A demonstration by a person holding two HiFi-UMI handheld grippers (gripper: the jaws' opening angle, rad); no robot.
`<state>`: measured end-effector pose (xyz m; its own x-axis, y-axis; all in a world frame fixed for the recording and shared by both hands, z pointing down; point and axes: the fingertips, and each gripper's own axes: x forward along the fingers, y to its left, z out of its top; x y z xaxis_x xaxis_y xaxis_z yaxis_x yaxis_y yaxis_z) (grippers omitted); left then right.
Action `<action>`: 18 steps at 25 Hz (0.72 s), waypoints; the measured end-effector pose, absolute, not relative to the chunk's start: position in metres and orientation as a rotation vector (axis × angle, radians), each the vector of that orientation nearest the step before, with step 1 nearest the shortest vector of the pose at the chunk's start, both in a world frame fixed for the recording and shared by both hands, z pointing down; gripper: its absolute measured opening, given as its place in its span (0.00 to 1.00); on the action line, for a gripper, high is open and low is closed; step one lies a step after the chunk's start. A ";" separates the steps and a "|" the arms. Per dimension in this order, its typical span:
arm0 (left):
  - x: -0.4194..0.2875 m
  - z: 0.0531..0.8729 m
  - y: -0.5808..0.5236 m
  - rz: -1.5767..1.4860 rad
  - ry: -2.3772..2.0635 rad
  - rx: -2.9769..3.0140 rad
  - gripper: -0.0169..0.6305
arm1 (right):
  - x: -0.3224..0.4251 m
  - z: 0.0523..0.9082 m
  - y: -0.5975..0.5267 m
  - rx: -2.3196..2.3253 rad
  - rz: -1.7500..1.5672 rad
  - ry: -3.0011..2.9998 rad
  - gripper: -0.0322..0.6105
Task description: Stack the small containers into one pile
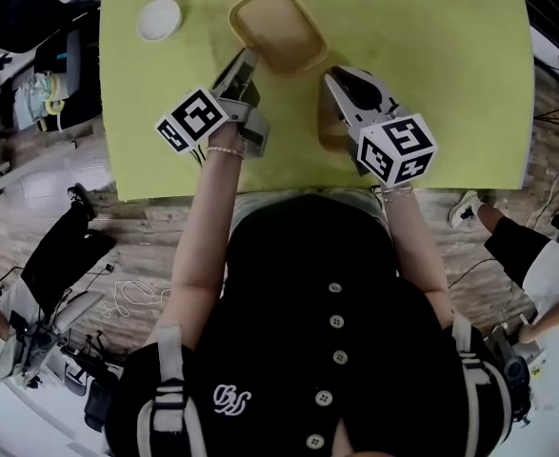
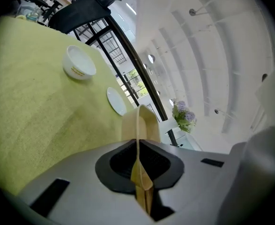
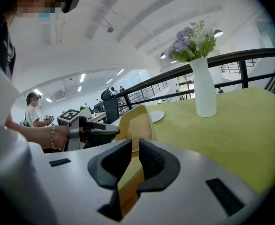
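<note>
My right gripper (image 3: pixel 133 149) clamps 1 tan container (image 3: pixel 128 191) toward the tabletop's (image 1: pixel 431 46) near edge. My left gripper (image 2: pixel 138 158) pinches a 2nd container (image 1: pixel 277 29) farther in. Neither looks nested, so stacking remains.

1. From the head we look steeply down on the green table (image 1: pixel 431 84), our own body (image 1: pixel 336 331) filling the lower half.
2. Our left gripper (image 2: pixel 138 149) view looks low across that table, from right behind its jaws.
3. Our right gripper (image 3: pixel 133 149) view faces across it, also catching the left gripper (image 3: pixel 113 130).
</note>
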<state>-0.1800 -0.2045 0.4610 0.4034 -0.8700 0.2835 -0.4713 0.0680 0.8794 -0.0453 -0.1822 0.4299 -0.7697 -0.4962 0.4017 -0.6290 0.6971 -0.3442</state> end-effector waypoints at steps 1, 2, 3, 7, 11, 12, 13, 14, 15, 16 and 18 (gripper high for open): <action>-0.177 0.457 -0.203 -0.450 -1.220 1.588 0.07 | -0.042 0.428 -0.182 0.906 0.681 -2.629 0.15; -0.175 0.454 -0.201 -0.441 -1.214 1.605 0.07 | -0.038 0.426 -0.181 0.920 0.680 -2.629 0.15; -0.173 0.451 -0.199 -0.433 -1.209 1.620 0.07 | -0.036 0.425 -0.181 0.935 0.680 -2.629 0.15; -0.167 0.442 -0.197 -0.410 -1.174 1.674 0.07 | -0.030 0.421 -0.184 0.982 0.673 -2.630 0.15; -0.158 0.430 -0.193 -0.416 -1.138 1.710 0.07 | -0.017 0.413 -0.183 1.047 0.665 -2.632 0.15; -0.156 0.428 -0.191 -0.418 -1.132 1.715 0.07 | -0.012 0.410 -0.183 1.064 0.662 -2.631 0.15; -0.153 0.425 -0.190 -0.420 -1.126 1.720 0.07 | -0.007 0.407 -0.183 1.080 0.657 -2.631 0.15; -0.151 0.422 -0.189 -0.422 -1.118 1.726 0.07 | -0.002 0.404 -0.184 1.097 0.653 -2.632 0.15; -0.148 0.420 -0.189 -0.425 -1.108 1.733 0.07 | 0.002 0.401 -0.185 1.114 0.649 -2.634 0.15; -0.146 0.417 -0.188 -0.426 -1.095 1.740 0.07 | 0.006 0.399 -0.187 1.132 0.649 -2.635 0.15; -0.140 0.412 -0.186 -0.421 -1.071 1.758 0.07 | 0.014 0.396 -0.188 1.171 0.655 -2.641 0.15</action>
<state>-0.1395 -0.1862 0.4121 0.5485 -0.8149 0.1871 -0.4691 -0.1148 0.8756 0.0135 -0.1882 0.3961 -0.6739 -0.6596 0.3328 -0.7387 0.5928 -0.3208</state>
